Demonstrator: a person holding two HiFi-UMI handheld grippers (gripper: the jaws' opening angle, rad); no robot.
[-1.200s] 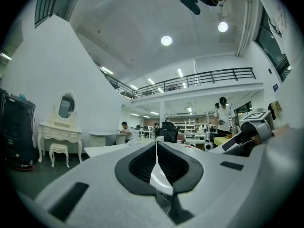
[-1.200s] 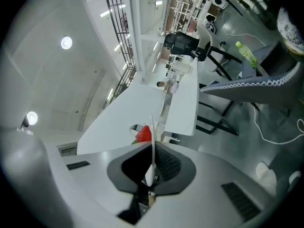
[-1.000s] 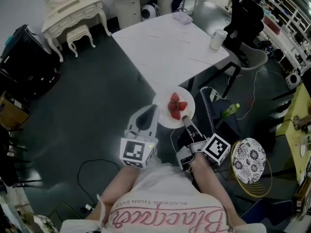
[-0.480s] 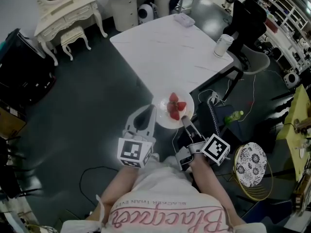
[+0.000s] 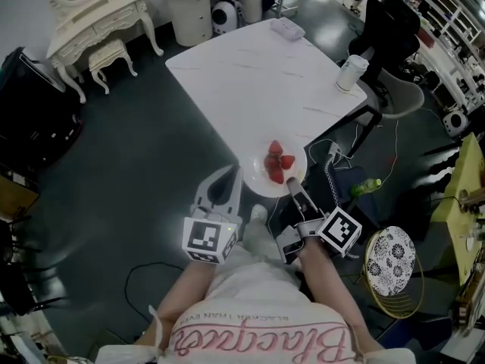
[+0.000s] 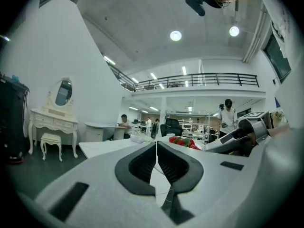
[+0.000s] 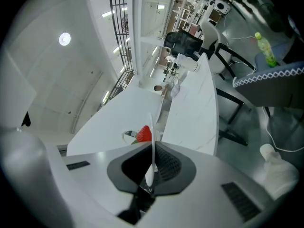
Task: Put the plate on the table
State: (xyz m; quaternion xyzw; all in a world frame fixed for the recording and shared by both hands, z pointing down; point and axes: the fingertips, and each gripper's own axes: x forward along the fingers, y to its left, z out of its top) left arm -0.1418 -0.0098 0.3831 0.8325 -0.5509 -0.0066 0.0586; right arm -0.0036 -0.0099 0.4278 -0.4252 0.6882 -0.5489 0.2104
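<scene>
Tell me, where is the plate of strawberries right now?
In the head view the plate is mid-frame, its rim pinched by the right gripper, at the near corner of the white table.

Dim, cool, even light fills the head view, where the white rectangular table (image 5: 258, 74) and the round white plate (image 5: 255, 174) at its near corner burn almost blank against the dark grey floor (image 5: 136, 165); shadows are faint. Straight lines bow toward the edges. Both gripper views sit in a fisheye circle with black corners; round ceiling lamps (image 6: 175, 35) flare, and the left gripper (image 6: 156, 146) and right gripper (image 7: 153, 148) loom soft, unsharp.
</scene>
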